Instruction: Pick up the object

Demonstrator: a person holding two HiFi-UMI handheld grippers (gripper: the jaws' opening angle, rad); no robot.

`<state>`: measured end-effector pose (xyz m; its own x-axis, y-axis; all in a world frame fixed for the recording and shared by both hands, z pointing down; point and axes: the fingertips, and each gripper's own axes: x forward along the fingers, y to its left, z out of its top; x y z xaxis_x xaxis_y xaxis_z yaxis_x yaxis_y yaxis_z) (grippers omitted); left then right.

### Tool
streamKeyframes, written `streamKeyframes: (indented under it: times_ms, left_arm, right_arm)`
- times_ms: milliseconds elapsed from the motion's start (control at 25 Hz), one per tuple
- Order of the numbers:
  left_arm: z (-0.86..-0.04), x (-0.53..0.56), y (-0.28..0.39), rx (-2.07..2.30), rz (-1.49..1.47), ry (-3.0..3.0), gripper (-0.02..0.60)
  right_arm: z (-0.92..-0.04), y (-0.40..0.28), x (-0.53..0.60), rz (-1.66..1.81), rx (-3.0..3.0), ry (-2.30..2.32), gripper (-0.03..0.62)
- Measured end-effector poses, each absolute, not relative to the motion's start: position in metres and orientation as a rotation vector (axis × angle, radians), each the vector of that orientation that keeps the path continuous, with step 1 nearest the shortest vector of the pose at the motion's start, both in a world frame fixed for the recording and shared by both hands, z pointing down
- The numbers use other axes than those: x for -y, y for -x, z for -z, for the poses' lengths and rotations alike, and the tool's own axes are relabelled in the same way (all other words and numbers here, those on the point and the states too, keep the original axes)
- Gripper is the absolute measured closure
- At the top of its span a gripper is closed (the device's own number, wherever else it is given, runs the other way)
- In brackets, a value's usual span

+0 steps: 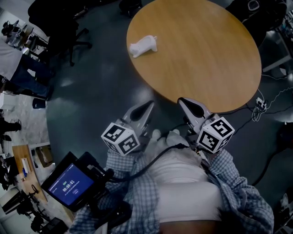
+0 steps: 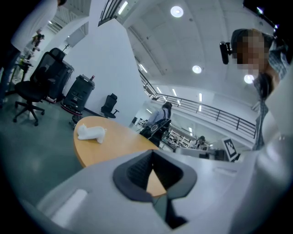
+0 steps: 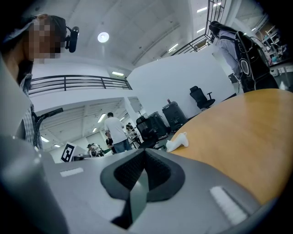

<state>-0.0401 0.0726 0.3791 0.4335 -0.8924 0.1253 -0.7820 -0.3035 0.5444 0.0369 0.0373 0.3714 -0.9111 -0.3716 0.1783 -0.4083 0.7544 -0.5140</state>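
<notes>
shows the left gripper [image 1: 149, 105] with jaws pressed together and nothing between them. shows the right gripper [image 1: 182, 100] the same way, closed and empty. holds both at the near edge of the round wooden table [image 1: 215, 59], tips pointing toward it. finds the white figure [image 1: 143, 45] lying on the tabletop near its left edge, well apart from both grippers.

Round wooden desk [image 1: 206, 55], far centre. Dark grey floor [image 1: 91, 100], smooth, faintly reflective. Black office chairs [image 2: 29, 89], far left. White walls [image 2: 107, 68]. High white ceiling [image 2: 151, 32] with round recessed lights [image 2: 177, 11]. Railed mezzanine [image 2: 215, 112], far right. Loose cables [image 1: 261, 105] on floor, right of desk.
</notes>
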Motion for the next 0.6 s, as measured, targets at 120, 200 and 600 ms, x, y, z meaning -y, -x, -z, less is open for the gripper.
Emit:
streamKeyframes:
  times_ms: [120,200,600]
  left_arm:
    - [-0.378,-0.071,0.031,1.42,0.263,-2.16,0.578]
    - [-0.376,-0.07,0.015,1.435,0.255,-2.166,0.578]
    - [-0.373,-0.069,0.0,1.506,0.25,-2.165,0.578]
  right_arm:
    - [-0.371,-0.048,-0.036,-0.868,2.886,-0.64,0.588]
    - [-0.371,-0.066,-0.035,-0.867,2.894,-0.633,0.588]
    - [-0.375,-0.087,-0.033,-0.866,2.921,-0.582,0.588]
